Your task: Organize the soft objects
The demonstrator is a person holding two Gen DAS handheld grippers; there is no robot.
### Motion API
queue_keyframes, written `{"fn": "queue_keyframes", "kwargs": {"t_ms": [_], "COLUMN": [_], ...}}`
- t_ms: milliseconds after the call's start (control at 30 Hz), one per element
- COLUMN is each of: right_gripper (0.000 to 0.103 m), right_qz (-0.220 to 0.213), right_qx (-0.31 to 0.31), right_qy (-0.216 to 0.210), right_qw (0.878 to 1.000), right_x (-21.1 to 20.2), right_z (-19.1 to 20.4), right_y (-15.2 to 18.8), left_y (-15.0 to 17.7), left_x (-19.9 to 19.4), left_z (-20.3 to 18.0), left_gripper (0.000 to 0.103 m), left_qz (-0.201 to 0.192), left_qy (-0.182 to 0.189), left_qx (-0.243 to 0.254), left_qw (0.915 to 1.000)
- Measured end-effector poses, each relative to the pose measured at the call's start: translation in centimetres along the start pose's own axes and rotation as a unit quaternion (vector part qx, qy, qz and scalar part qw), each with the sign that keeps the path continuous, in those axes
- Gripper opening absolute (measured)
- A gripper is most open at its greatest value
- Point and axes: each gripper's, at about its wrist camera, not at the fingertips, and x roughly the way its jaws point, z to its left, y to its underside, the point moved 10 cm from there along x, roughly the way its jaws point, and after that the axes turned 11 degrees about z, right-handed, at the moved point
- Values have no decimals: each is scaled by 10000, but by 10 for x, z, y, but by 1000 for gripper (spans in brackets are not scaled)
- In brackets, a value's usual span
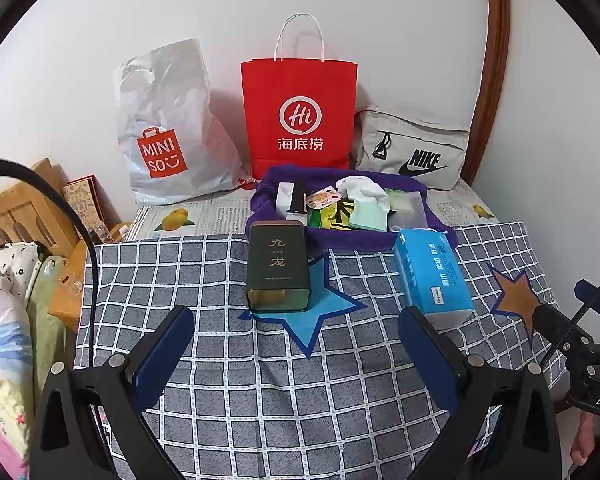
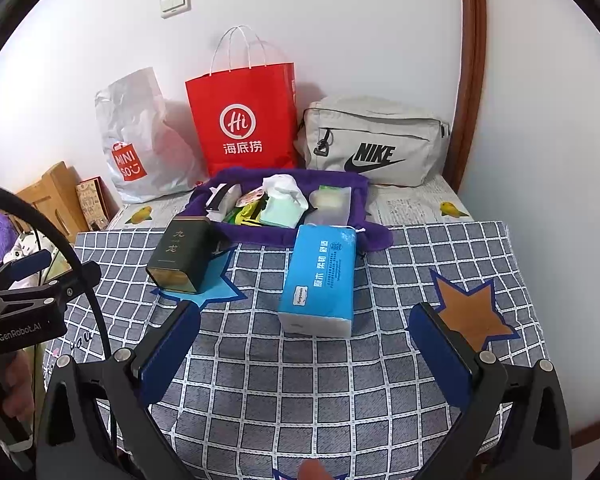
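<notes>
A blue tissue pack (image 1: 432,276) (image 2: 322,280) lies on the checked cloth, just ahead of my right gripper (image 2: 306,336). Left of it, a dark green tin (image 1: 278,266) (image 2: 182,256) lies on a blue star. Behind both sits a purple cloth tray (image 1: 336,178) (image 2: 284,236) holding white and mint socks (image 1: 366,204) (image 2: 284,202), packets and a small white box. My left gripper (image 1: 296,332) is open, a little short of the tin. The right one is open too, with nothing between its fingers.
Against the wall stand a white plastic Miniso bag (image 1: 164,128) (image 2: 140,140), a red paper bag (image 1: 300,116) (image 2: 244,120) and a grey Nike pouch (image 1: 412,148) (image 2: 374,144). A wooden headboard (image 1: 24,208) and bedding lie left. An orange star (image 2: 468,308) marks the cloth at right.
</notes>
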Motion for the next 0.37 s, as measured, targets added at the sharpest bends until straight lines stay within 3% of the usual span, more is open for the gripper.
{"fn": "queue_keyframes", "kwargs": {"t_ms": [367], "right_gripper": [103], "right_qz": [44], "right_qx": [27], "right_qy": [13], "right_qw": [10000], "right_x": [7], "right_z": [-3], "right_y": [2], "left_y": [-1], "left_x": [8], "left_z": [-4], "left_gripper": [103], "left_qz": [5], "left_qy": [32], "left_qx": [-24], "left_qw": [10000]}}
